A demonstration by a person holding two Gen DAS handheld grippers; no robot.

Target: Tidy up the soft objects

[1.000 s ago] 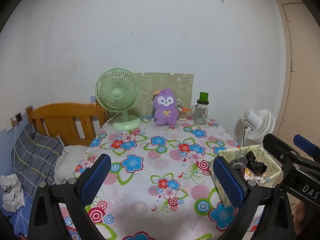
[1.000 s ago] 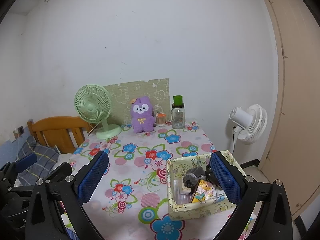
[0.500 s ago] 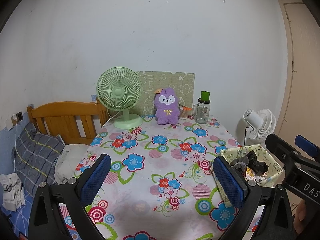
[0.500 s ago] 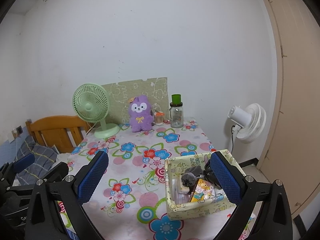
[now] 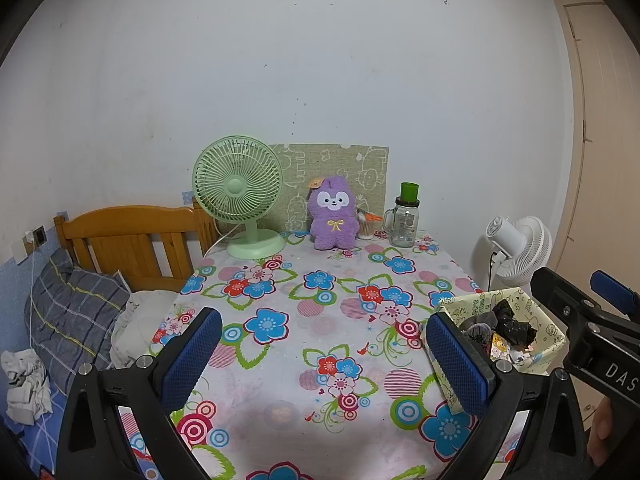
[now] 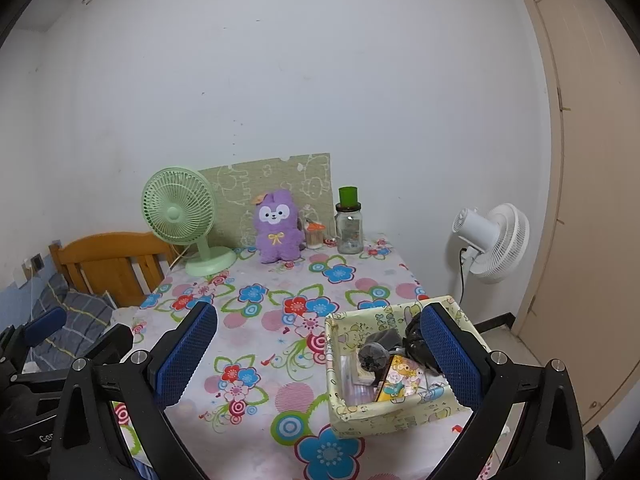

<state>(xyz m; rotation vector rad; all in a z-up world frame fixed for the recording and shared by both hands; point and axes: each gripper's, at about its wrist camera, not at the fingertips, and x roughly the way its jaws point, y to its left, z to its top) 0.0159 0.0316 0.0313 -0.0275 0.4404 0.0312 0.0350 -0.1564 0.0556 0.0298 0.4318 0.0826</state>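
Both the left gripper and right gripper are held spread wide, empty, above the tabletop; "DAS" is read on the right one.

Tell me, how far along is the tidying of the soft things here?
Barely begun, it seems. The yellow box near the table edge already holds some dark bundles, possibly soft. Nothing is in hand: the left tongs and right tongs are both open and hold nothing. The purple plush toy sits untouched at the far end, between the green fan and the glass jar.
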